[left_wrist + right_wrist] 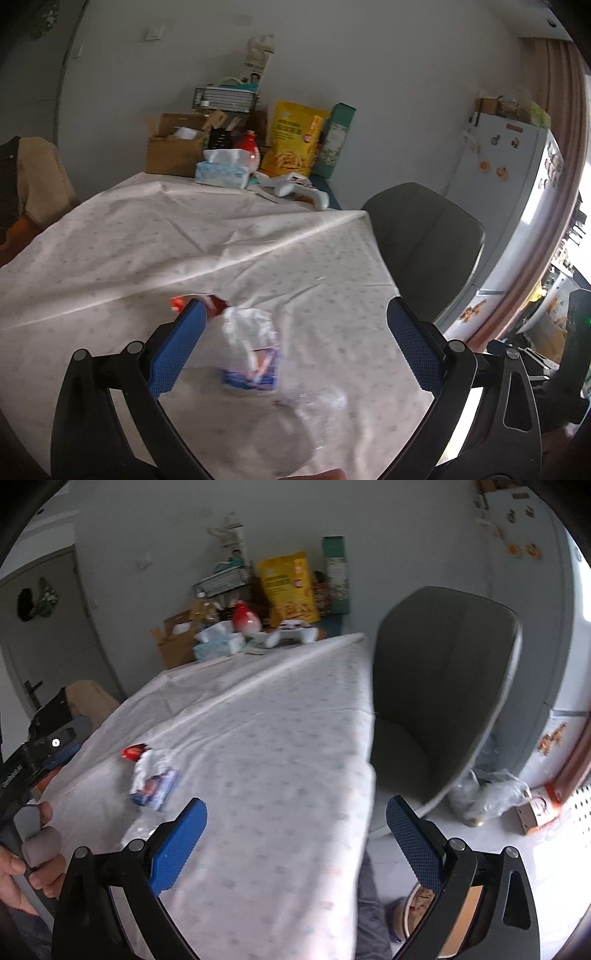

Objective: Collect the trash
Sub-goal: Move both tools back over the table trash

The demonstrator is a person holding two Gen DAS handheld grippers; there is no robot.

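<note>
Trash first — a crumpled blue-and-white wrapper (251, 354) lies on the tablecloth (147, 240), right between my left tong's fingers, with a red wrapper (177, 303) just past it, half hidden behind the left blue pad (177, 350). Nearer the camera I make out something clear and crinkly, maybe a plastic film (321, 402), too blurred to name for sure.

My left gripper (295, 321) is spread wide, nothing in it. My right gripper (295, 819) is likewise released and empty, hanging over the table's right edge near the grey chair (443, 683).

Risks as I read them: the cloth is loose and creased, so a low pinch could catch fabric along with the wrapper and drag the whole sheet — the tissue box (221, 171) and clutter at the far end would come with it. The wrapper is light and springy; a shallow close could squirt it sideways. And both views are smeared, so my depth judgement is poor right now.
</note>
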